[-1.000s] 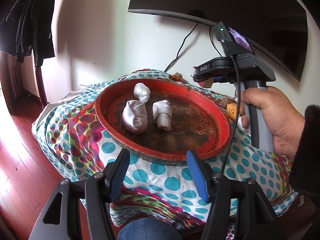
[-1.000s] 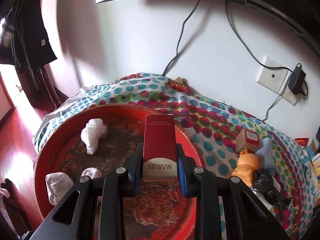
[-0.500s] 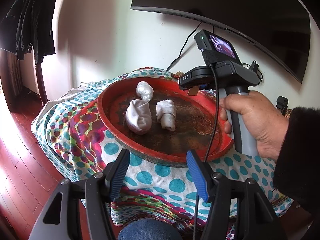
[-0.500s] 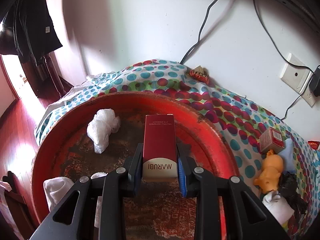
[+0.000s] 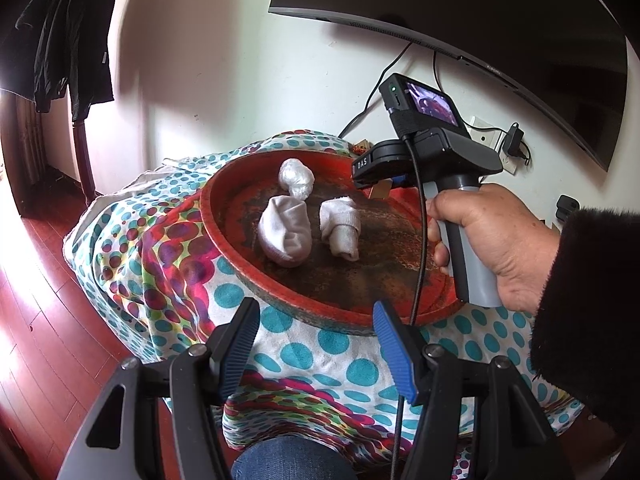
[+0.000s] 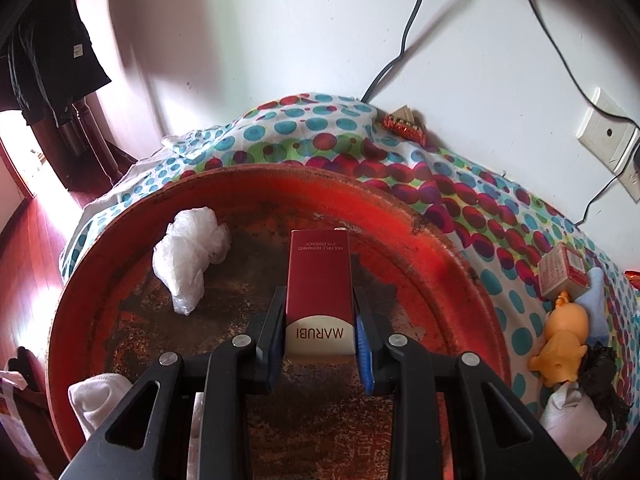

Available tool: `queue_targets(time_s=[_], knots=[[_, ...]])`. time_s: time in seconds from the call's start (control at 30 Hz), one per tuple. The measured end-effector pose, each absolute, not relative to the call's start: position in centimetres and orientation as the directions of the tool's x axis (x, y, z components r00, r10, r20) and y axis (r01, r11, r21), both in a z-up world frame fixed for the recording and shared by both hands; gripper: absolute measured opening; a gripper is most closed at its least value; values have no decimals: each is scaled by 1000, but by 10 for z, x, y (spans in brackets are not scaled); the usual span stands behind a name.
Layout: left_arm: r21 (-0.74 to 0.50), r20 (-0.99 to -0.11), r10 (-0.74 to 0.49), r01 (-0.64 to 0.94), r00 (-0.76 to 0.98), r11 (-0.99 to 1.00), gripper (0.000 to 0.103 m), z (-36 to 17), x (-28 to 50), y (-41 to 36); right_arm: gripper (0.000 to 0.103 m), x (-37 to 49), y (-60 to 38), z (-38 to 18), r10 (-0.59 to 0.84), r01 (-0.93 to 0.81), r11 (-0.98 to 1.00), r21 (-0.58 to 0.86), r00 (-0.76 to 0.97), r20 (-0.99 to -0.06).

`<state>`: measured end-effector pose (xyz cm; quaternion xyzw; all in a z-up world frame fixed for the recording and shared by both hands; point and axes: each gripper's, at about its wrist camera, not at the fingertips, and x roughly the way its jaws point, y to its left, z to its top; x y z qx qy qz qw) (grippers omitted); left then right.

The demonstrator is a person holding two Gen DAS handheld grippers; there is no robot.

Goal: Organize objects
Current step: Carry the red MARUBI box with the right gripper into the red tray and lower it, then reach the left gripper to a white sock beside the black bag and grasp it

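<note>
A round red tray (image 5: 224, 248) (image 6: 404, 208) lies on the polka-dot cloth. In it lie two white rolled socks (image 5: 285, 230) (image 5: 341, 227) and a crumpled clear plastic bag (image 5: 296, 178) (image 6: 188, 254). My right gripper (image 6: 318, 334) is shut on a dark red MARUBI box (image 6: 320, 280) and holds it over the middle of the tray; its body also shows in the left wrist view (image 5: 436, 160). My left gripper (image 5: 316, 344) is open and empty, in front of the tray's near rim.
To the right of the tray on the cloth lie an orange toy (image 6: 560, 340), a small red-and-tan box (image 6: 562, 274), a black crumpled bag (image 6: 604, 380) and a white sock (image 6: 568, 416). A red packet (image 6: 404, 124) lies by the wall. Cables and a monitor (image 5: 480, 20) are above.
My right gripper has carried the box leftward and forward, from the tray's right rim to over the tray's middle. The left gripper has stayed nearly still.
</note>
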<state>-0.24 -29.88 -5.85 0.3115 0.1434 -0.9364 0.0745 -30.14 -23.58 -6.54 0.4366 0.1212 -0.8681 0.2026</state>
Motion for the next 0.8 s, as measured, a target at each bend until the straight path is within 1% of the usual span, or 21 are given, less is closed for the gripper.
queue_targets(time_s=[0.13, 0.33, 0.37, 0.4, 0.43, 0.47, 0.53, 0.57, 0.8], knots=[[-206, -610, -60, 232, -790, -951, 60, -59, -3, -297, 28, -303, -242, -72, -239, 468, -883, -38, -518, -821], [-89, -578, -166, 264, -799, -960, 60, -52, 0, -289, 28, -305, -246, -78, -236, 474, -880, -37, -503, -832], [-64, -570, -186, 269, -800, -961, 60, -51, 1, -287, 30, -305, -247, -78, -236, 476, -879, -37, -502, -832], [-38, -563, -206, 274, -800, -961, 60, -50, 2, -284, 33, -305, -247, -78, -239, 479, -877, -36, -500, -832], [-11, -555, -227, 281, -800, -960, 61, -49, 2, -282, 41, -305, -247, -79, -242, 480, -877, -31, -495, -835], [25, -542, -257, 291, -800, -957, 60, -48, 4, -279, 45, -305, -247, -79, -248, 482, -876, -22, -489, -836], [72, -517, -291, 298, -805, -952, 60, -45, 5, -274, 63, -303, -246, -76, -265, 482, -876, -11, -499, -825], [90, -506, -303, 300, -808, -950, 61, -44, 6, -273, 66, -301, -246, -74, -274, 484, -875, -4, -503, -819], [170, -470, -350, 306, -810, -937, 60, -41, 7, -262, 67, -288, -234, -59, -300, 488, -873, -1, -539, -787]])
